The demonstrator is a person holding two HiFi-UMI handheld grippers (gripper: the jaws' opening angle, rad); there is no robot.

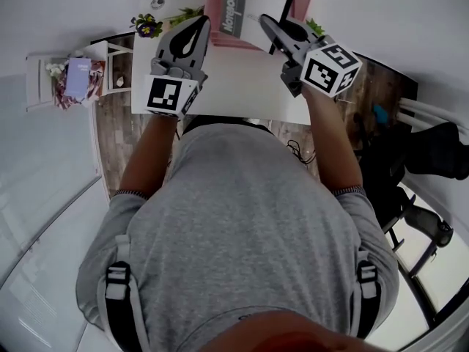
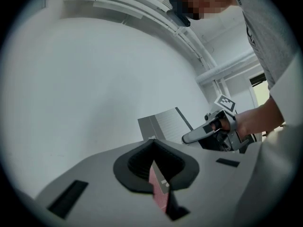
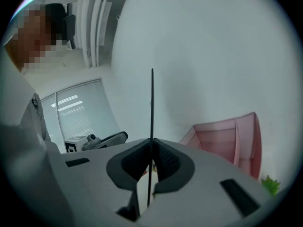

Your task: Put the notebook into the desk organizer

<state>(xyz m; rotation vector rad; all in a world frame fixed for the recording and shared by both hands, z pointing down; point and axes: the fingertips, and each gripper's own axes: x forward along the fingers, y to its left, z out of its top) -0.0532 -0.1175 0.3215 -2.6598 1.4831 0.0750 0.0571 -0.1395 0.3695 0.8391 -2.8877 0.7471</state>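
As the head view shows, the right gripper clamps the notebook at the pink desk organizer; the left gripper, clenched empty, sits just beside it. Left gripper view: white room wall ahead. Right gripper view: notebook edge pinched, organizer unobstructed to the right.

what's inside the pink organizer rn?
Right gripper view shows the organizer's visible slots bare, nothing in them. From the head view the notebook, clamped in the right gripper, covers most of its interior.

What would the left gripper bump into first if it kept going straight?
Probably the pink organizer, right at its tip; the notebook sits just beyond. Depth is hard to judge.
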